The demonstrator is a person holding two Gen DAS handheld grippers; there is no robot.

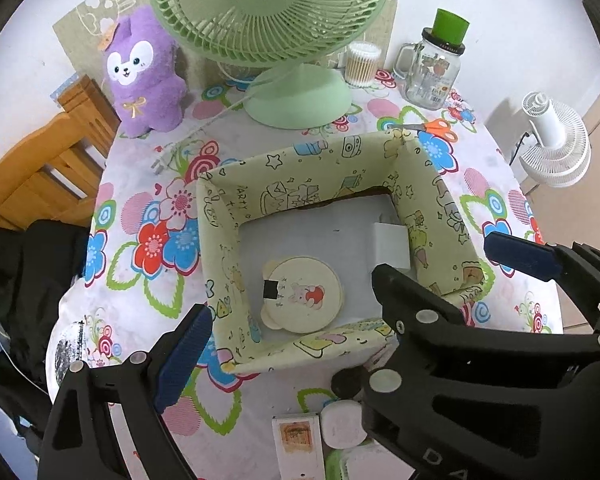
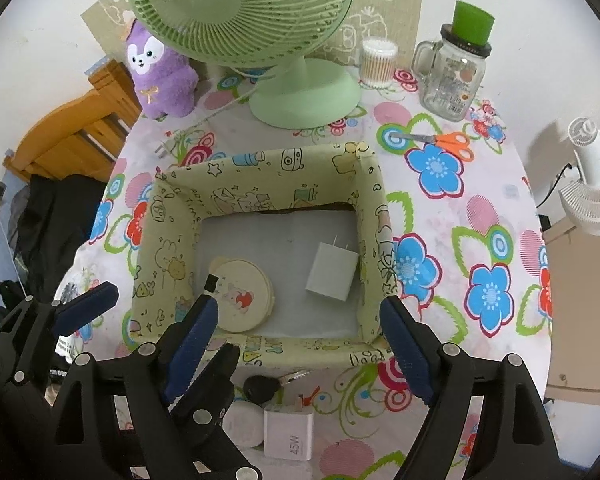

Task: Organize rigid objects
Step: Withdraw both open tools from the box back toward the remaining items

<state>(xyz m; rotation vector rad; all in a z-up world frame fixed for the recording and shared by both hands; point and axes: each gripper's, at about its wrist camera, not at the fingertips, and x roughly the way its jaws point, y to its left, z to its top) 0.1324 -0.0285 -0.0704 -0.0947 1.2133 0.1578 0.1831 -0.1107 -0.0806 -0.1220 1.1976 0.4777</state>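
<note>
Just below the right gripper, spread wide and empty like the left gripper, sits a white 45W charger, light, stiff and smooth-sided, best pinched across its flat faces

A green fan, purple plush, glass jar and orange-handled scissors stand behind on the floral tablecloth.

A pale-green cartoon-print fabric storage box sits mid-counter, holding a round bear-eared cream compact left of a white plug-in charger block; a mint-green desk fan stands behind.
</note>
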